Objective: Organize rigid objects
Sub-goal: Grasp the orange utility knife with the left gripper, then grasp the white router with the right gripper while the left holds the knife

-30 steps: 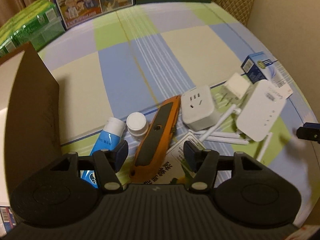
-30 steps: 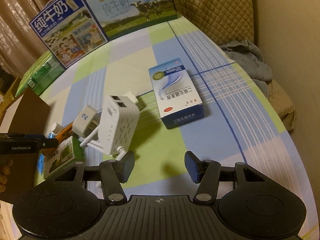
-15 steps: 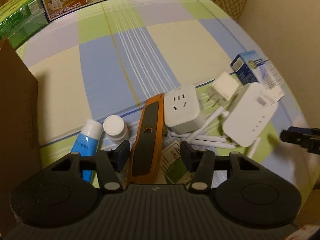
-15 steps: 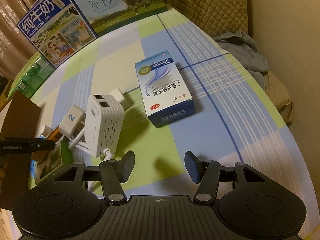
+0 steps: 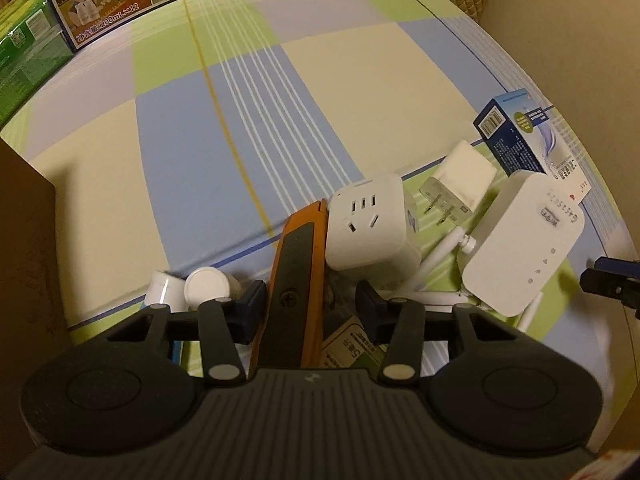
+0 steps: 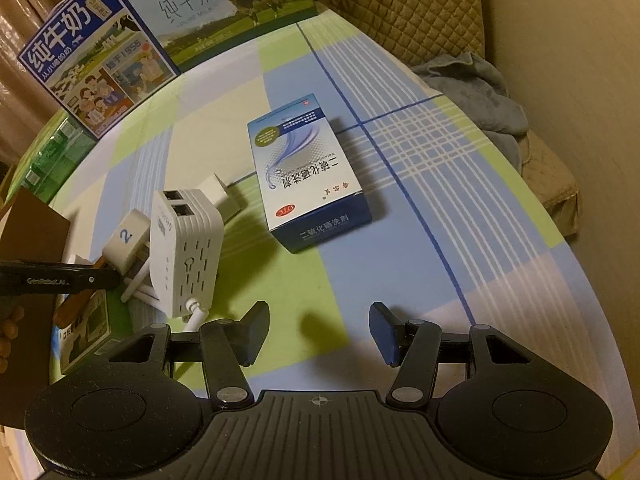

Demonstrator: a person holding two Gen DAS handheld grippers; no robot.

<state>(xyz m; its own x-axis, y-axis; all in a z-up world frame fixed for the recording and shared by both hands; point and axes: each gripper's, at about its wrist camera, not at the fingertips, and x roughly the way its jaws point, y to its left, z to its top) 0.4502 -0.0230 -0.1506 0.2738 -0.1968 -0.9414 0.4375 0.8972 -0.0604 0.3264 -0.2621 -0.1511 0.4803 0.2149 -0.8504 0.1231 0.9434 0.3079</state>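
The left claw (image 5: pixel 310 309), jaws just narrowing, straddles the orange utility knife (image 5: pixel 298 280) beside the white socket cube (image 5: pixel 368 226) for lifting, not yet clamped; the right claw (image 6: pixel 318 334) hangs open, empty.

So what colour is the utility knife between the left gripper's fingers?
Orange with a black inlay; left wrist view.

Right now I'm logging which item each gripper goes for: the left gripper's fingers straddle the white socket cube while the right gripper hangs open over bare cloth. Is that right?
Not quite. In the left wrist view the left gripper straddles the orange utility knife; the white socket cube lies beyond its fingertips. Its jaws have just been closing around the knife. The right gripper does hang open over bare cloth.
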